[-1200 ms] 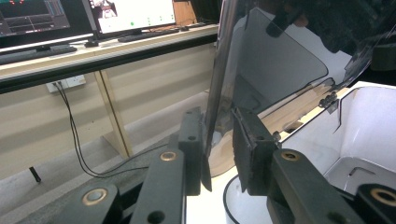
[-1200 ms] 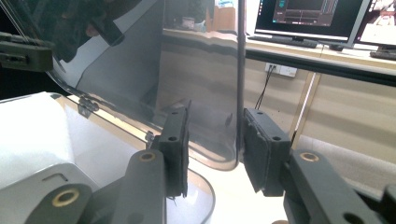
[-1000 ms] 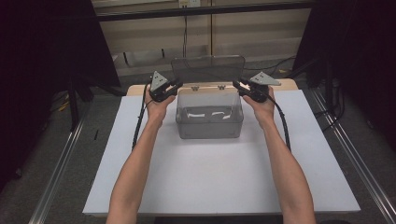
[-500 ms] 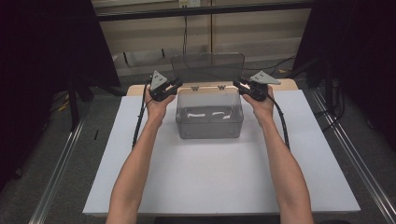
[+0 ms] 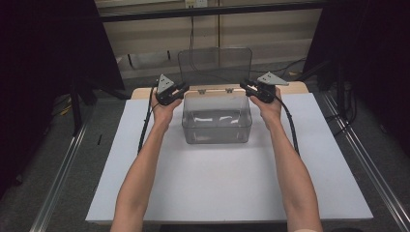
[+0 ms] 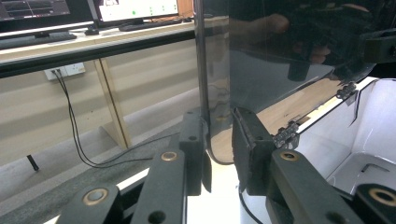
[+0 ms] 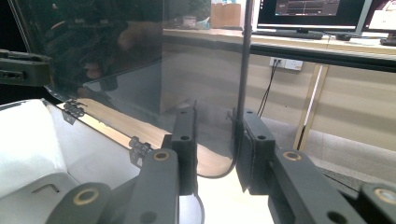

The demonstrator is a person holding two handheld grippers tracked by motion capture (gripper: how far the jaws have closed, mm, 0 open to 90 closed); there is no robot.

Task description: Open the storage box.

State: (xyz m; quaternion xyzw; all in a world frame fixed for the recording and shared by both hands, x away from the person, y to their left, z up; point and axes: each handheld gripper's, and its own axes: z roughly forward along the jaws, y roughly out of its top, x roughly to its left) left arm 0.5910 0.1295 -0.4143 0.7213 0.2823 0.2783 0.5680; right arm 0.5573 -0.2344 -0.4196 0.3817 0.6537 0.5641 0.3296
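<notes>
So there's a clear plastic box point(image 5: 217, 120) with a hinged, smoke-tinted see-through lid point(image 5: 215, 64) sitting toward the far end of a white sheet point(image 5: 227, 188) on the table, and the lid is standing upright, swung all the way open on 2 small hinges point(image 5: 214, 90) at the back edge.

The person has 1 tool in each hand, 1 on either side of that lid. The left gripper point(image 5: 178, 90) sits at the lid's left edge; in the left gripper view point(image 6: 219, 144) the lower corner of the lid runs down between its 2 black jaws, which are clenched as far as they go — looks like they're gripping the lid's edge, though I can't make out the pads actually pressing on it.

The right gripper point(image 5: 249, 87) mirrors it at the right edge. In the right gripper view point(image 7: 217, 144) the lid's lower corner hangs between the jaws, close to the right-hand one, with a visible gap on the other side — those jaws have just been closing in, not clamped on it yet.

Inside the box, something small and pale lies on the bottom; too blurry to tell what.
</notes>
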